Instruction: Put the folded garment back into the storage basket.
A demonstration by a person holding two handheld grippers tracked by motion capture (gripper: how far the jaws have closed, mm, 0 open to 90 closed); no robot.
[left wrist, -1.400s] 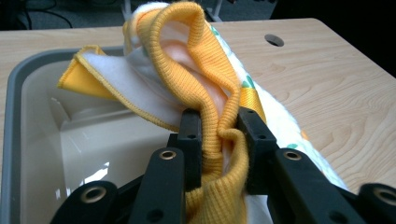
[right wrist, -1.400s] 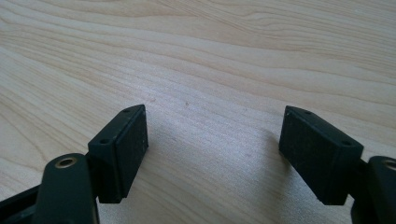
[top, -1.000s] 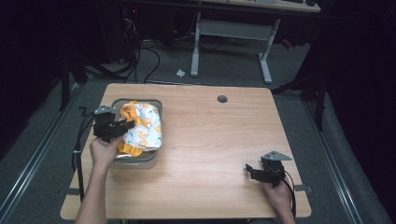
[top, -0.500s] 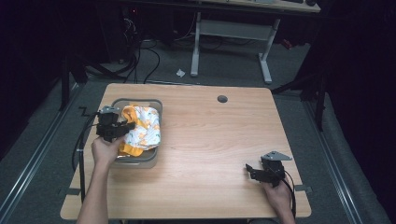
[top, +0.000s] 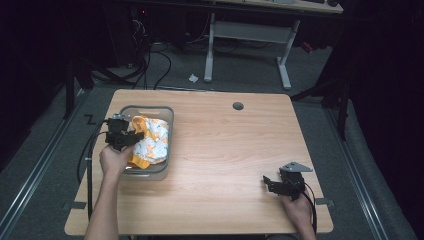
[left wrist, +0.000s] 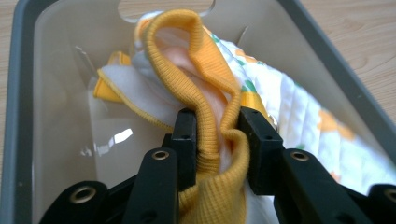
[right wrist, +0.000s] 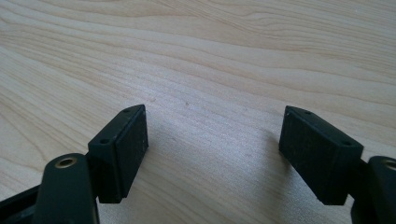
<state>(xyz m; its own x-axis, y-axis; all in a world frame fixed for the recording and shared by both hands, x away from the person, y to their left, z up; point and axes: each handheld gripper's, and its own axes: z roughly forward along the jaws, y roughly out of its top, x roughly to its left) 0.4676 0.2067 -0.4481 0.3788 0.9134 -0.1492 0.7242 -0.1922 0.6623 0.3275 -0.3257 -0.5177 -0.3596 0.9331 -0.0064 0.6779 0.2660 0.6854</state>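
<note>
Pinching the orange ribbed hem (left wrist: 212,116) of the garment (top: 150,140) in the bin (top: 167,112), the left gripper (left wrist: 215,135) next required a lift, while the right gripper (right wrist: 212,154) rested spread.

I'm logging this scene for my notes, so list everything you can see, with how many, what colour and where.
Garment: one, white quilted cloth with orange and green print and orange ribbed trim, lying in the bin, its trim pinched by the left gripper.
Plastic bin: one, translucent with grey rim, on the left part of the table.
Table: one, light wood top, centre of the high view.
Grommet hole: one, dark, near the table's far edge.
Desk frame: one, pale grey legs, on the floor beyond the table.
Cables: several, black, on the floor behind the table.
Left gripper: one, black, jaws closed on the orange trim, over the bin.
Right gripper: one, black, jaws wide apart over bare wood, near the table's right front.
</note>
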